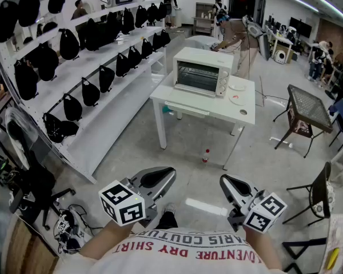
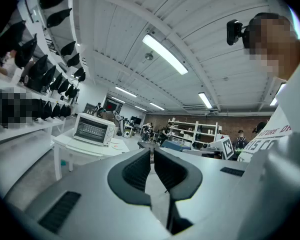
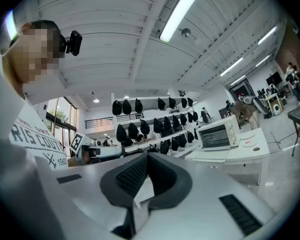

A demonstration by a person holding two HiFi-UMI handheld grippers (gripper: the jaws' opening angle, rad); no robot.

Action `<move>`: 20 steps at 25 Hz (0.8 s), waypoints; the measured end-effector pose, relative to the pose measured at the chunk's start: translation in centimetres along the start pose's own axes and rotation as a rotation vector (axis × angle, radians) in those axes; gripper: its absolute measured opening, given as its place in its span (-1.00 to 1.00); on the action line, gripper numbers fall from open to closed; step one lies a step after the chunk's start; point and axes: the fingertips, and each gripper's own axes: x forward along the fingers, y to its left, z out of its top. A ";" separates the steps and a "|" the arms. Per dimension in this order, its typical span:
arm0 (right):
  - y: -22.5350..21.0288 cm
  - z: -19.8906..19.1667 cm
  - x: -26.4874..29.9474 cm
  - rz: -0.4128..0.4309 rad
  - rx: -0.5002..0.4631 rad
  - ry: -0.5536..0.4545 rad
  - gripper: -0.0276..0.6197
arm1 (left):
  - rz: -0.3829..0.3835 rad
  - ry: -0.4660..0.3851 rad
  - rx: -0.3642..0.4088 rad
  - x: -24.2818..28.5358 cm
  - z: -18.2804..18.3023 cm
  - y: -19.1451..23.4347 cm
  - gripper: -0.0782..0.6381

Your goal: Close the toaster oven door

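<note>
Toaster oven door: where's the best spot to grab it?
The long front edge of the door, which seems to lie open flat, reaching the white table's edge. Come from the front, the side the toaster oven faces, gripping above and below. Too far to see a handle.

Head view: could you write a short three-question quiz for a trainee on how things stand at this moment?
1. True or false: the left gripper is touching the toaster oven.
2. The toaster oven stands on: A) the white table; B) a kitchen counter; C) a metal cart.
3. In one word, how do the jaws of the left gripper and the right gripper stand?

Key
1. False: both grippers are close to the person's body, far from the oven.
2. A.
3. Shut, with nothing between them.
</note>
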 end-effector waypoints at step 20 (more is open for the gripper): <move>-4.1 0.4 -0.4 -0.079 0.020 -0.007 -0.84 | -0.024 0.005 -0.003 3.7 -0.1 1.8 -0.66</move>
